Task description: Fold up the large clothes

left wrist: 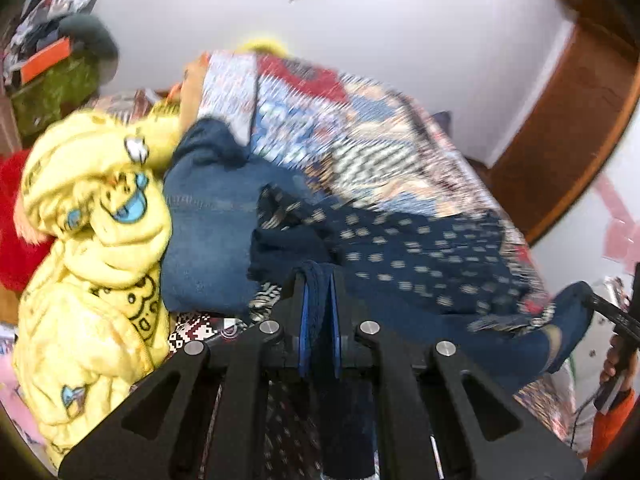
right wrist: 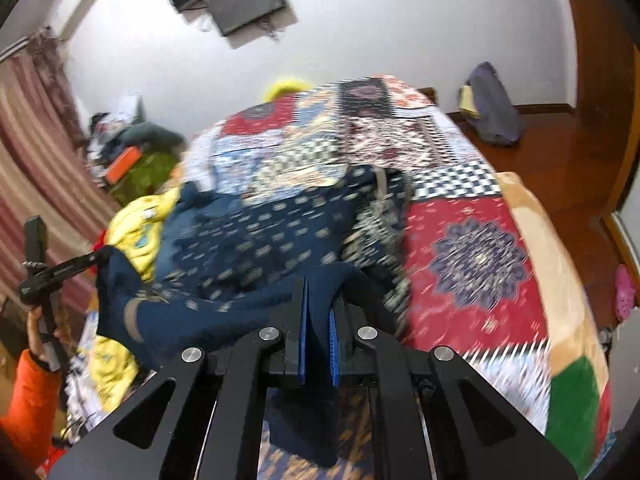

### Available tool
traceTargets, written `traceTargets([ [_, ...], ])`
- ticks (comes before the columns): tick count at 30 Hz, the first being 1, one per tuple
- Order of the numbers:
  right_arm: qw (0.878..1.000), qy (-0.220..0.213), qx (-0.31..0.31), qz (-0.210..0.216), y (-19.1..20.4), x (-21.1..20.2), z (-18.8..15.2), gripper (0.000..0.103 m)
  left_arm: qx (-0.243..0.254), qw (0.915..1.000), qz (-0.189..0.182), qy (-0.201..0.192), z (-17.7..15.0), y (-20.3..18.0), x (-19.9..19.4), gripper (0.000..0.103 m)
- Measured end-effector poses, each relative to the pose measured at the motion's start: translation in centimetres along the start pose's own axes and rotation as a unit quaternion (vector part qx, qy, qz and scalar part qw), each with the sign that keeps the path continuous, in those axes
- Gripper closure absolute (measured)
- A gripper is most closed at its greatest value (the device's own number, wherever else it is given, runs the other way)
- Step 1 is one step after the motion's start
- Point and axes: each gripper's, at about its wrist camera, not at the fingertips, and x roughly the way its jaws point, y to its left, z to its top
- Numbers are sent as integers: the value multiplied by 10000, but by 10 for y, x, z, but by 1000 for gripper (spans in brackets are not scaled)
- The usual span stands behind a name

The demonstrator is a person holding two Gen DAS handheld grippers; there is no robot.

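A large navy garment with pale dots [left wrist: 420, 256] is stretched above the bed between both grippers. My left gripper [left wrist: 319, 280] is shut on one navy edge of it. My right gripper [right wrist: 319, 292] is shut on another navy edge; the garment [right wrist: 260, 236] spreads away from it over the bed. The right gripper also shows at the right edge of the left wrist view [left wrist: 592, 300], and the left gripper at the left of the right wrist view [right wrist: 100, 258], each pinching a corner of the cloth.
A patchwork blanket [right wrist: 472, 240] covers the bed. A yellow printed garment [left wrist: 92, 240] and blue jeans [left wrist: 208, 216] lie heaped at the left. A wooden floor [right wrist: 560, 168] with a bag [right wrist: 492, 104] lies beyond; a striped curtain [right wrist: 36, 152] hangs at the left.
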Motion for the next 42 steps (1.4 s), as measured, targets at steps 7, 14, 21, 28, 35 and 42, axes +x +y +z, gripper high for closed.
traceTargets([
  [7,9966,594,514,-255,-38,67,-13,93,-367,9955,166,857,-29,30,79,89],
  [14,9961,635,417,-441,-32,40,-12,76,-48,9958,141,900,-37,27,57,79],
  [21,9978,527,302,-272,-18,6,-27,47,140,9983,121,550,-51,22,10,57],
  [28,9934,957,590,-218,-19,31,-56,45,-275,9915,-486,1172,-94,26,23,57],
  [35,9906,1212,631,-54,-13,49,-68,45,-517,9891,-598,1244,-106,19,41,57],
  [42,9901,1207,646,299,-7,55,-61,71,-261,9947,-62,993,-95,5,48,70],
])
